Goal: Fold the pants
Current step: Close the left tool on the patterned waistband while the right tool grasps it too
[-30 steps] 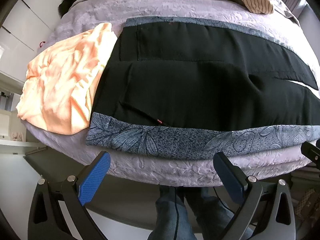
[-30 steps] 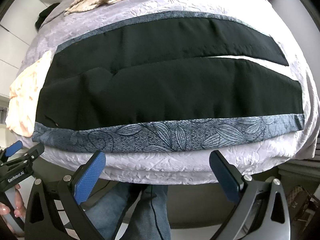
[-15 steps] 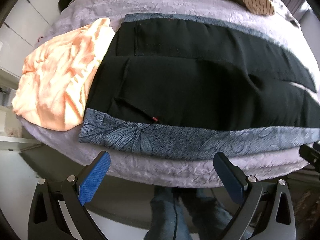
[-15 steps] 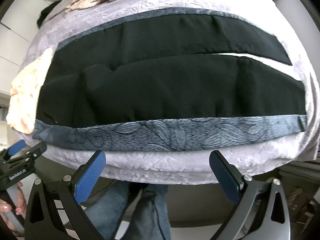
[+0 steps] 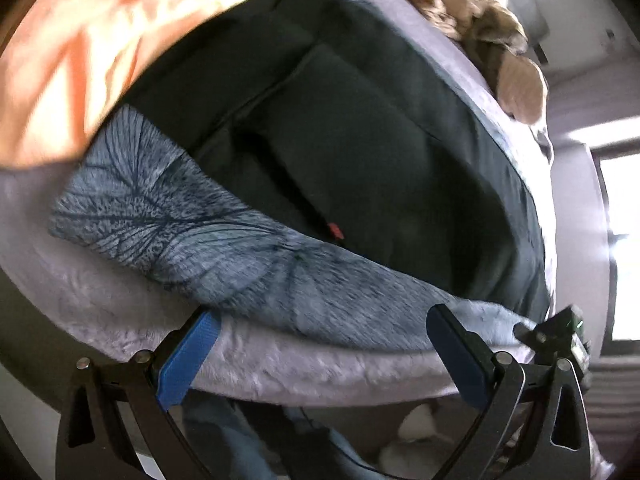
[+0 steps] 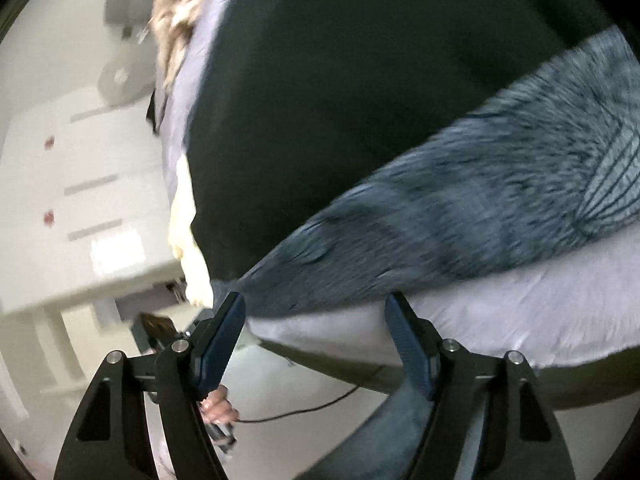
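Observation:
Black pants point(image 5: 360, 140) with a grey-blue leaf-print band point(image 5: 200, 232) along the near side lie flat on a lilac bed point(image 5: 300, 364). My left gripper point(image 5: 322, 316) is open at the bed's near edge, its tips just short of the band near the waist end. In the right wrist view the pants point(image 6: 340, 100) and band point(image 6: 460, 208) fill the top. My right gripper point(image 6: 316, 300) has its jaws closing, with the band's lower edge reaching between the tips but no pad pressing on it. Both views are blurred and tilted.
An orange garment point(image 5: 72, 60) lies left of the pants, and beige striped clothes point(image 5: 472, 12) are piled at the far side. White drawers point(image 6: 80, 160) stand beside the bed. A person's jeans point(image 6: 400, 420) and a hand point(image 6: 218, 404) are below the grippers.
Both grippers have dropped towards the near edge of the bed and rolled, so the pants look larger and slanted. The right jaws have narrowed; the left jaws are as wide as before.

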Available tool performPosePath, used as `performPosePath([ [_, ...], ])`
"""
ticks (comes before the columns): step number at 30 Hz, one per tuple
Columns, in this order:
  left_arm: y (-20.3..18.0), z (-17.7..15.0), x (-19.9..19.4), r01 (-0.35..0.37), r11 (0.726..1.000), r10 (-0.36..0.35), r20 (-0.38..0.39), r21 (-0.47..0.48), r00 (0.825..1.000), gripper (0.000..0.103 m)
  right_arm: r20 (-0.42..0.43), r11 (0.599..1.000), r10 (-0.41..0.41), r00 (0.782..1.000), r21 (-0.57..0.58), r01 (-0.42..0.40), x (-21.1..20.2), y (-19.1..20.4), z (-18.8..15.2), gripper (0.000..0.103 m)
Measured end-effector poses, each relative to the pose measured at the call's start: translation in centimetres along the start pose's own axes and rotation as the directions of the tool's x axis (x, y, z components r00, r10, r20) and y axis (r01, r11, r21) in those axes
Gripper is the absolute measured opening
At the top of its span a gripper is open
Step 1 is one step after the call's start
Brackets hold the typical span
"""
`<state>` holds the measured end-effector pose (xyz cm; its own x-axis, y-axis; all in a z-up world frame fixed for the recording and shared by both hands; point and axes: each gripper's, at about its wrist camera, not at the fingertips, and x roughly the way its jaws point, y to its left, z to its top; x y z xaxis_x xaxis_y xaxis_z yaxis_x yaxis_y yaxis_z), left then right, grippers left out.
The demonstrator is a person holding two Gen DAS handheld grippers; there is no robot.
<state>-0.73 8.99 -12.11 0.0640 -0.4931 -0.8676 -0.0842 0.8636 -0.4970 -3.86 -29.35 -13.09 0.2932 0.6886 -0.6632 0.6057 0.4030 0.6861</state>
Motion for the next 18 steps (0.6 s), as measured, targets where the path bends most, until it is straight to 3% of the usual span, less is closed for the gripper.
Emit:
performPosePath([
  [4,-0.6,1.1,0.3,0.044,0.999,-0.042,0.054,-0.025,0.998,0.103,0.025,0.997,0.061,0.998,0.048,-0.062,0.2,-1.5,0.8,0.076],
  [8,-0.4,2.3,1.2,0.063,0.997,-0.059,0.076,-0.048,0.995,0.103,0.023,0.996,0.09,0.996,0.019,-0.091,0.7,-1.9,0.8,0.076],
  [10,-0.1,2.6,1.7,0.046,0.997,-0.041,0.078,-0.066,0.996,0.095,0.033,0.994,0.107,0.994,0.028,-0.108,0.6,-2.7,0.8,0.075],
  [11,-0.3,2.7,1.7,0.016,0.998,-0.011,0.08,-0.066,0.997,0.082,0.042,0.992,0.115,0.992,0.046,-0.117,0.6,-3.0,0.7,0.073],
  [12,-0.3,2.9,1.6,-0.003,0.998,0.008,0.082,-0.06,0.997,0.061,0.061,0.989,0.13,0.99,0.065,-0.134,0.5,-3.0,0.7,0.053],
  [13,-0.5,3.0,1.3,-0.013,0.999,0.017,0.078,-0.052,0.997,0.05,0.074,0.985,0.151,0.986,0.073,-0.157,0.2,-3.1,0.6,0.023],
  [14,-0.4,3.1,1.0,-0.004,0.999,0.007,0.071,-0.052,0.997,0.03,0.087,0.978,0.188,0.978,0.078,-0.195,-0.3,-3.0,0.6,0.013],
  [15,0.0,3.2,0.5,0.018,0.998,-0.014,0.068,-0.055,0.998,0.017,0.102,0.973,0.211,0.972,0.075,-0.219,-0.8,-2.7,0.6,0.008],
  [18,-1.0,3.7,-1.7,0.017,0.999,-0.013,0.093,-0.032,0.996,0.016,0.119,0.976,0.216,0.969,-0.003,-0.217,-2.4,-0.6,0.7,0.007],
])
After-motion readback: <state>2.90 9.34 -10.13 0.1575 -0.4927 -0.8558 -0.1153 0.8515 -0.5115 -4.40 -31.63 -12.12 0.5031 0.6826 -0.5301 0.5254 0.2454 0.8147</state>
